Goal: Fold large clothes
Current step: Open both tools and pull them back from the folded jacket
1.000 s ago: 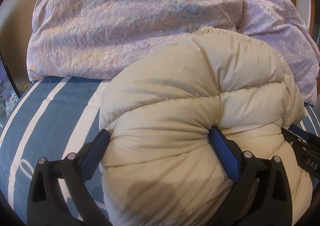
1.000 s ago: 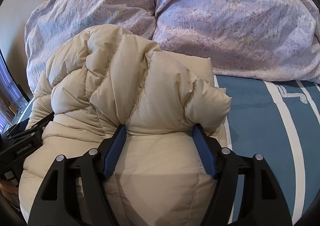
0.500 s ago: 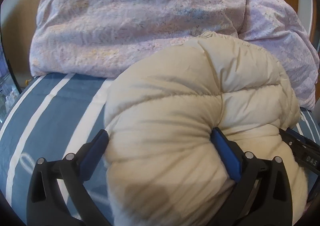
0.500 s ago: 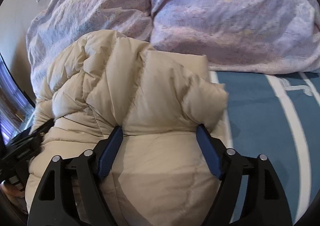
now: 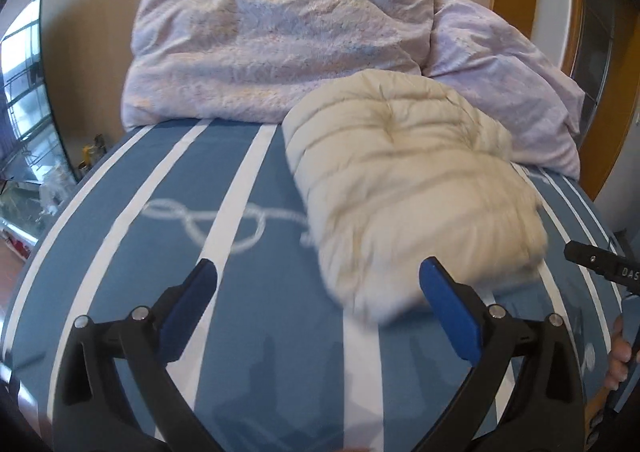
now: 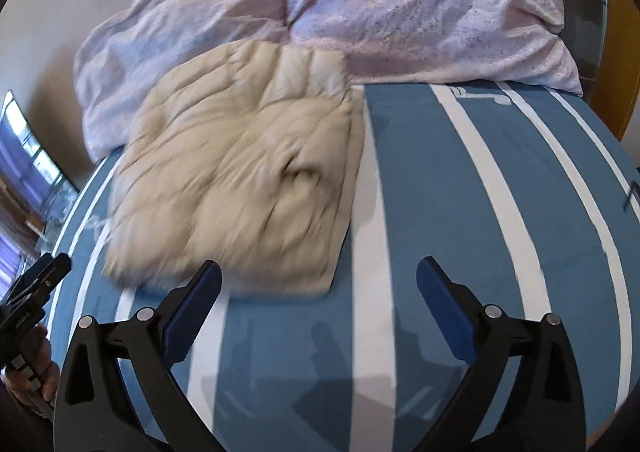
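The folded jacket (image 5: pixel 408 188) lies on the bed sheet (image 5: pixel 168 220), ahead of both sets of jaws and touching neither. From the left gripper (image 5: pixel 316 292) it sits ahead and toward the right jaw, its near end just before that jaw's tip. From the right gripper (image 6: pixel 318 288), whose jaws are opening with nothing between them, the jacket lies ahead and toward the left jaw. Behind the jacket, touching its far end, the bunched duvet (image 6: pixel 400 8) spans the bed against the wall (image 5: pixel 100 4). Bare sheet lies between each pair of jaws.
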Tool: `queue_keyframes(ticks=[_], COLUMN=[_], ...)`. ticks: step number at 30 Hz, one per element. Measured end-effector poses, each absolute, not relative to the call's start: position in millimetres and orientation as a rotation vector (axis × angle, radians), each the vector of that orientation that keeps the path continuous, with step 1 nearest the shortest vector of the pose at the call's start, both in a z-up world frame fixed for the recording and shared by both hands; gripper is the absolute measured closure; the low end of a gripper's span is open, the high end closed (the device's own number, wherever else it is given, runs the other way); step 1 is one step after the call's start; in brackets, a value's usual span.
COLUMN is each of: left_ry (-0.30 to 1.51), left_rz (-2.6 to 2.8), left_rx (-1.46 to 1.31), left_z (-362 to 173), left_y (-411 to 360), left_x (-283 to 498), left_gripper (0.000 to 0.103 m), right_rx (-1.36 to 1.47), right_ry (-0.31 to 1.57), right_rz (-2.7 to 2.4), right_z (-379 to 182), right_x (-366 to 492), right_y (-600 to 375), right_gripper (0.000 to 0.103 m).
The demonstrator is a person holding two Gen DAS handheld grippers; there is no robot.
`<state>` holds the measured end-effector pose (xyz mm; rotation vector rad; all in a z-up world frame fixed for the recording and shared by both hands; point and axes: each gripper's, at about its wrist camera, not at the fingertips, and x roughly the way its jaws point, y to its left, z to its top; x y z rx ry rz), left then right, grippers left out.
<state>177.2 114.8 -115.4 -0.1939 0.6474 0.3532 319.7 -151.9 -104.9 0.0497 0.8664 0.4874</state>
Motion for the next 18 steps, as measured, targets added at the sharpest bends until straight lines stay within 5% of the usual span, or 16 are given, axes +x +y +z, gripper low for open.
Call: queue_keyframes(ticks=[18], left_ry=[0.686], left_rz=[0.24], left_rx=[-0.285], left_z=[-107], left_y=[55], left_x=[82], left_gripper=[0.002], right_rx=[0.066], right_ry=[0.865], right_rz=[0.561], right_z=[-94], right_x=[201], right_y=[-164], right_gripper=[0.001])
